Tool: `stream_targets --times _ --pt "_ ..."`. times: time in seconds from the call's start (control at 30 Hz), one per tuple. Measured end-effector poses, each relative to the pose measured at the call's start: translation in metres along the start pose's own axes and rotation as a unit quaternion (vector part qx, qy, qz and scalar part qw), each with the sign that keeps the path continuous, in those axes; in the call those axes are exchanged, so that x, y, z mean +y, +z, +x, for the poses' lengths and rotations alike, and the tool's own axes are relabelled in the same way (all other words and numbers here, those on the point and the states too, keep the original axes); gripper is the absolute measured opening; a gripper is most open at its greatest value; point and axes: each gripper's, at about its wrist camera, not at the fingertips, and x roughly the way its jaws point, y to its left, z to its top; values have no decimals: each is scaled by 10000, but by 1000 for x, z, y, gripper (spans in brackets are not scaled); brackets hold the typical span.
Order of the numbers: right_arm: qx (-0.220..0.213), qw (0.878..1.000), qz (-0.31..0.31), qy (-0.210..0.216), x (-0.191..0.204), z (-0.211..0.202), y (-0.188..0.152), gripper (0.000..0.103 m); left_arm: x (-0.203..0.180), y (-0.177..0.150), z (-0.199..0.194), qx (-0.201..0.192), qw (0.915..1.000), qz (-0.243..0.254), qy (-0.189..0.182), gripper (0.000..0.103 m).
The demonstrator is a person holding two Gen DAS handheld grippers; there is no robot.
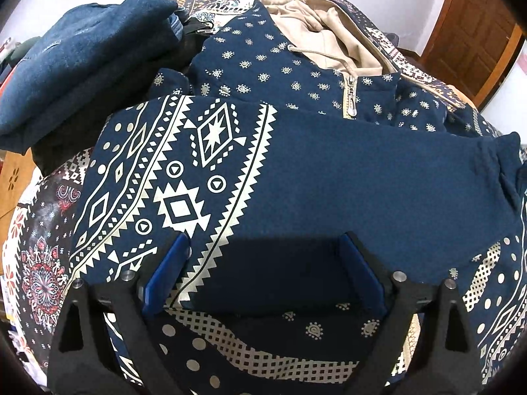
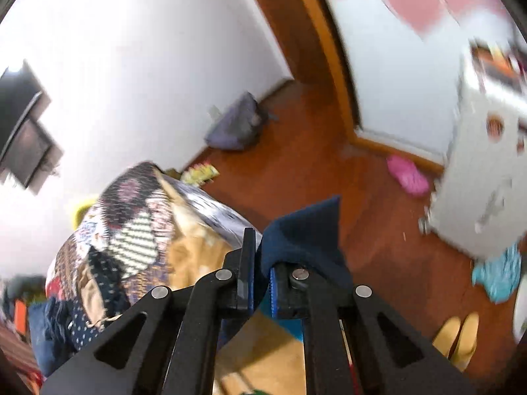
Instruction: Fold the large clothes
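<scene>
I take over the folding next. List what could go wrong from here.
1. The right claw pinches only a small corner of navy fabric; it may slip out.
2. The left claw stands open over the patterned hoodie, so nothing pins it; a pull could drag the garment toward the folded jeans.

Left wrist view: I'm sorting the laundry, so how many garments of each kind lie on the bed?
Patterned navy hoodie: 1
Folded blue denim garments: 1 stack; separate pieces cannot be told
Total: 2 items counted
</scene>
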Motion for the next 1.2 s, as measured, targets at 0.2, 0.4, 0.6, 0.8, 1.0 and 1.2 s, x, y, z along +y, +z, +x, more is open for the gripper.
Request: stream_targets --times 0.2,0.4,0.6,0.8,1.0,1.2 --pt "-446 9941 -817 565 70 -40 1 6 10 -2 -12 -12 9998 -147 -155 93" --pt "-418 9818 -1407 1203 130 -60 -10 6 34 -5 -42 -275 9981 -428 -355 93" --pt "-99 9658 -1985 1663 181 -57 -43 6 63 -9 -79 -667 9953 -623 -336 93" --pt "630 9446 -2594 1912 228 -33 -103 6 78 -18 -104 -941 9936 -587 -235 93" --pt "1674 9124 -3208 1912 260 5 -171 6 76 -33 -112 -995 9945 -319 -87 93" --pt "2677 8821 -3459 1750 255 36 -222 6 75 -42 -111 -922 9954 -250 -62 93"
